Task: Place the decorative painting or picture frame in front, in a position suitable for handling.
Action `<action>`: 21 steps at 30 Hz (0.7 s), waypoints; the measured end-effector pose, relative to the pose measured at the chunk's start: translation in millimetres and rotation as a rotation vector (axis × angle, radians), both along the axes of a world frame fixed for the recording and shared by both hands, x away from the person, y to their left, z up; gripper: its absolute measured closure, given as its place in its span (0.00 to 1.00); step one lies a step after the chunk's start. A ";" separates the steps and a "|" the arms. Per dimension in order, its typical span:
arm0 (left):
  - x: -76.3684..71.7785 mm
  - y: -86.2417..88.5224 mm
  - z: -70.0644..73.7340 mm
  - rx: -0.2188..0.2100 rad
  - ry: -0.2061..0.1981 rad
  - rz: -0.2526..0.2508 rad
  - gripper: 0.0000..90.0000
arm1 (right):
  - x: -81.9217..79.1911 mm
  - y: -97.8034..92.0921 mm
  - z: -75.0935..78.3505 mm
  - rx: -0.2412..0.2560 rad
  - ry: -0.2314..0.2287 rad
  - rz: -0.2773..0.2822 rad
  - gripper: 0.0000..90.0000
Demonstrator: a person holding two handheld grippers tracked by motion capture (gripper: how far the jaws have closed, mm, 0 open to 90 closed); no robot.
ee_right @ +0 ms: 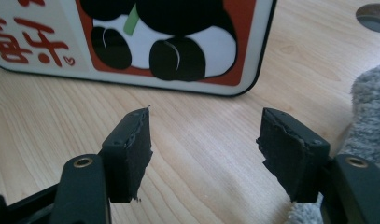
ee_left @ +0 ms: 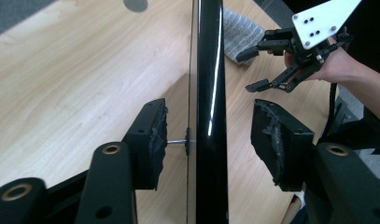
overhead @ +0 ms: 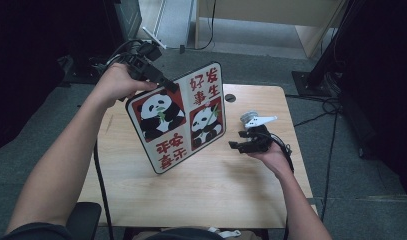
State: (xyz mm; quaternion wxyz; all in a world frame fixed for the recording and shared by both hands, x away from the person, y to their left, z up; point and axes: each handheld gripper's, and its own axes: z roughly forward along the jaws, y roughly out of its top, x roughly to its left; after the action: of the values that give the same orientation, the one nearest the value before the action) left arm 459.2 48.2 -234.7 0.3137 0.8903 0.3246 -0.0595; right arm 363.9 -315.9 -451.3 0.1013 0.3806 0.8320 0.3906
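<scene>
Left gripper (overhead: 163, 82), jaws barely gripping the panda board's (overhead: 178, 117) top edge; squeeze firmly. Right gripper (overhead: 246, 141) gapes empty.

1. A lab or studio is showing here: a bare wooden table (overhead: 211, 190) is standing on grey carpet (overhead: 341, 175).
2. Dark curtains (overhead: 21, 60) are hanging at both sides.
3. Cables (overhead: 321, 107) and a stand base (overhead: 311, 82) are lying beyond the tabletop's far right corner.
</scene>
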 end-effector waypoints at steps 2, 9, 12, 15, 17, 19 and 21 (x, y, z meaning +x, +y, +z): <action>-1.9 5.3 1.2 -0.006 -0.008 0.002 0.48 | 2.2 -3.4 3.9 0.002 -0.008 -0.013 0.42; -10.7 22.5 3.3 -0.014 -0.045 -0.002 0.44 | 10.6 -10.5 5.7 0.012 0.015 -0.004 0.42; -15.2 31.6 5.0 -0.037 -0.061 0.004 0.43 | 13.6 -11.4 7.1 0.017 0.021 0.004 0.41; -19.1 39.5 4.1 -0.041 -0.066 0.010 0.42 | 14.7 -13.1 8.4 0.002 0.019 0.004 0.41; -22.1 44.9 3.0 -0.046 -0.066 0.018 0.42 | 16.8 -17.1 8.9 0.001 0.016 0.000 0.41; -25.8 49.9 1.9 -0.056 -0.072 0.018 0.42 | 18.7 -21.1 9.1 0.005 0.018 -0.013 0.41; -28.2 52.0 1.1 -0.060 -0.079 0.022 0.42 | 20.2 -23.4 8.9 0.006 0.015 -0.015 0.41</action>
State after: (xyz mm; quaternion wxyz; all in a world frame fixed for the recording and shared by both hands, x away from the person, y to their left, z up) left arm 431.0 100.2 -233.7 0.3536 0.8785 0.3198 -0.0304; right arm 384.1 -339.2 -442.4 0.0971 0.3902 0.8286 0.3896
